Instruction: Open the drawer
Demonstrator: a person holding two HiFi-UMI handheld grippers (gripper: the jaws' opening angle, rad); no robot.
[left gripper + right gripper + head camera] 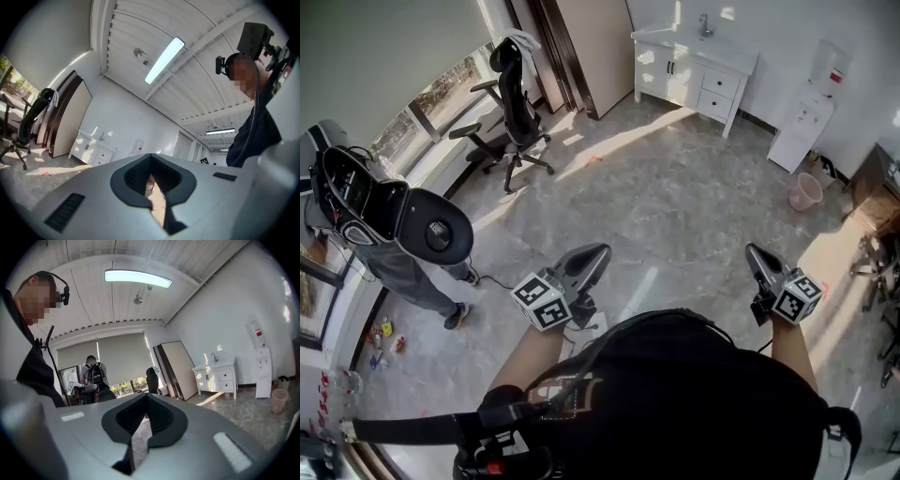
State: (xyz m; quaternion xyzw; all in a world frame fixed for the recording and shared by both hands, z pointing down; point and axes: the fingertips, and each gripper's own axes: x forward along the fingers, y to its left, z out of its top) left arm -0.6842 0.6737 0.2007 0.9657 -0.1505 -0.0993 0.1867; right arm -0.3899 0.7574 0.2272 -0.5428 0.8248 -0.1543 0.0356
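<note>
At the far wall of the room, well apart from both grippers, stands a white vanity cabinet [649,82] with a sink [698,42] on top. Its two drawers [718,93] are stacked at the right side, beside a pair of doors [667,67]. Both drawer fronts sit flush with the cabinet, so the opening has not begun.

A drawer like this is likely rigid and fairly light, and should run straight out on its slides under a steady pull. The smooth painted front offers no purchase, so the place to take hold is the small dark pull [722,82] at the middle of the front. Its shape is too small to make out from here. A pull that veers sideways could bind the drawer or shift the cabinet.

The left hand-held gripper [596,253] and the right hand-held gripper [754,251] are held out roughly level above the stone floor [675,206]. On each, the jaws are closed tip to tip with nothing between them, and only floor shows through the slit behind the tips. Neither gripper touches anything.
</note>
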